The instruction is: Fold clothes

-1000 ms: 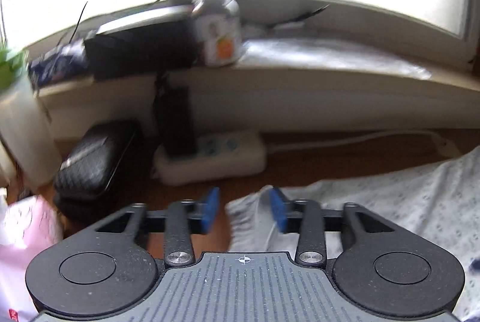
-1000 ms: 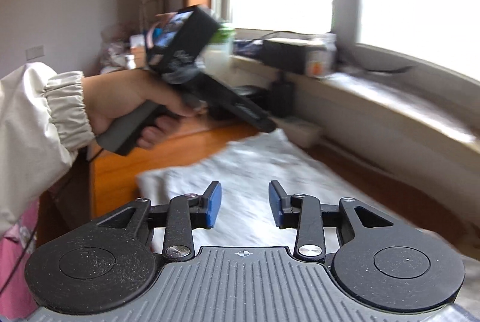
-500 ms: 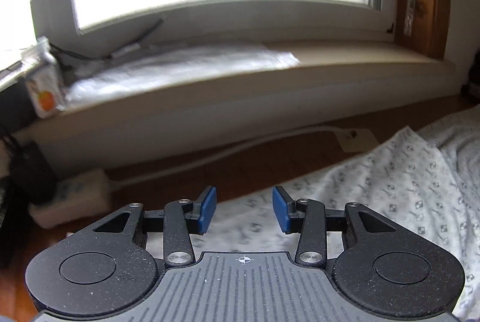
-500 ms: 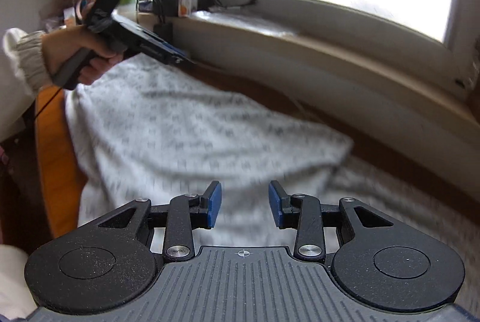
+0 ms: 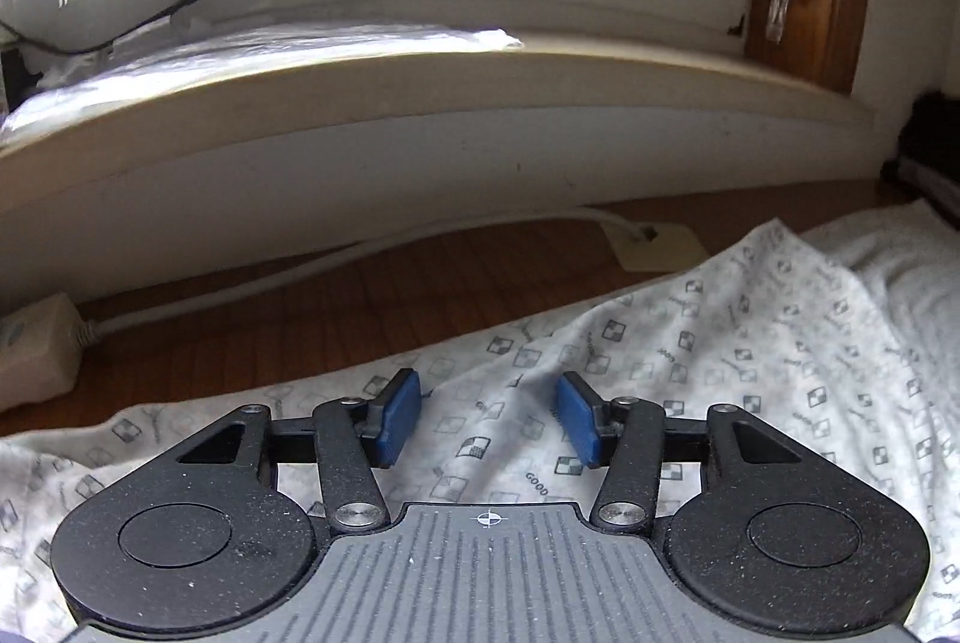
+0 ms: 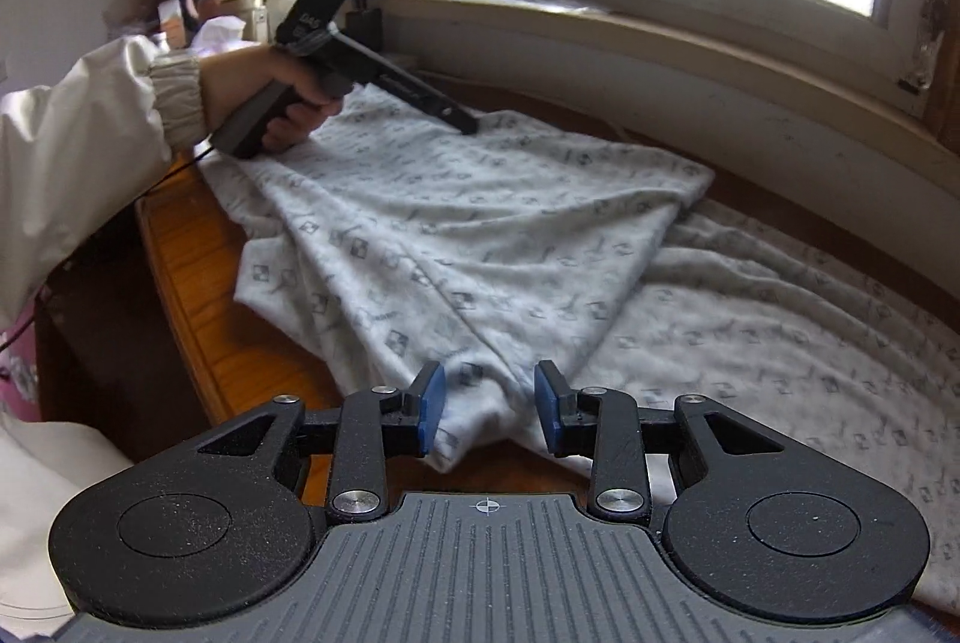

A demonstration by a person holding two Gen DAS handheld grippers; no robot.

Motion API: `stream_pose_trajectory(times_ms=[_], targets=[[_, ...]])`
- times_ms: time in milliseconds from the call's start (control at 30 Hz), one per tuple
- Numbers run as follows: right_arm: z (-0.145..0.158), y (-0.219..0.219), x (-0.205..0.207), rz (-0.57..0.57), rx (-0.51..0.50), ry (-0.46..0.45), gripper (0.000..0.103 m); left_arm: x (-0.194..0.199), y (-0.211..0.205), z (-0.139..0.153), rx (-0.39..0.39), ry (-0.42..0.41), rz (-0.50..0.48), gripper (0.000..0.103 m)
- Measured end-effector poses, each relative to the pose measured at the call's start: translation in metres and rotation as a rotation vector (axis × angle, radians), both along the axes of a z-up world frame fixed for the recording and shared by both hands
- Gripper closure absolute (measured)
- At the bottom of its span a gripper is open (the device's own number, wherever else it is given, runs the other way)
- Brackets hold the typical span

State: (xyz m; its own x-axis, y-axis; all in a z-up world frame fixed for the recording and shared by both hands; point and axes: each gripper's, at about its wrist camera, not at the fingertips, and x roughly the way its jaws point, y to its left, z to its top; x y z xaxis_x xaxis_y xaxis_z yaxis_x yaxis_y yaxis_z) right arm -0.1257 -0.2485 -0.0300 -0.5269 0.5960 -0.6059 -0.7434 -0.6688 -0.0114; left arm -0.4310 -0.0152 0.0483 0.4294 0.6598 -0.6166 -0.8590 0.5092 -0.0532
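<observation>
A white printed garment [image 6: 480, 235] is lying spread along the wooden table [image 6: 198, 283], its long axis running from the table's left end toward the right end, parallel to the window sill [image 5: 420, 79]. 1 layer is lying doubled over another, with a diagonal fold edge crossing toward the near edge of the table; whether that is a fold in the making or loose bunching, the pictures are not settling.

The right gripper [image 6: 489, 418] is hovering at the near edge with its blue pads apart, a pinched ridge of the cloth sitting in the gap between them; contact with the pads cannot be told, and nothing is clamped. The left gripper [image 5: 489, 424] is likewise standing wide apart and gripping nothing, poised low over the cloth close to its far edge, facing the sill.

So the cloth is lying directly ahead of and beneath both tools, the right one nearer the front hem, the left one nearer the back hem.

The right wrist view is showing the person's hand [image 6: 282, 97] and sleeve [image 6: 78, 139] holding the left tool at the table's left end, plus the whole doubled layer. The left wrist view is showing only a patch of print, a white cable [image 5: 300, 277] and a power strip [image 5: 30, 349] on the bare wood behind.
</observation>
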Motion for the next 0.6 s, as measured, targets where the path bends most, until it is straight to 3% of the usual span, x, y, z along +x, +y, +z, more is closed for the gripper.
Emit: stream_pose_trajectory(times_ms=[200, 267, 300, 333, 600], targets=[[-0.002, -0.001, 0.008, -0.027, 0.008, 0.03, 0.068, 0.002, -0.001, 0.001, 0.007, 0.008, -0.001, 0.047], [-0.003, -0.001, 0.011, -0.035, 0.011, 0.039, 0.082, 0.003, -0.001, 0.001, 0.01, 0.016, -0.001, 0.047], [-0.003, -0.002, 0.013, -0.04, 0.012, 0.044, 0.096, 0.003, 0.0, 0.001, 0.011, 0.018, -0.001, 0.046], [-0.003, -0.002, 0.014, -0.044, 0.013, 0.049, 0.098, 0.003, 0.0, 0.001, 0.011, 0.02, -0.002, 0.046], [0.015, -0.016, 0.018, -0.099, 0.126, 0.095, 0.099, 0.004, -0.006, 0.004, 0.028, 0.041, 0.026, 0.045]])
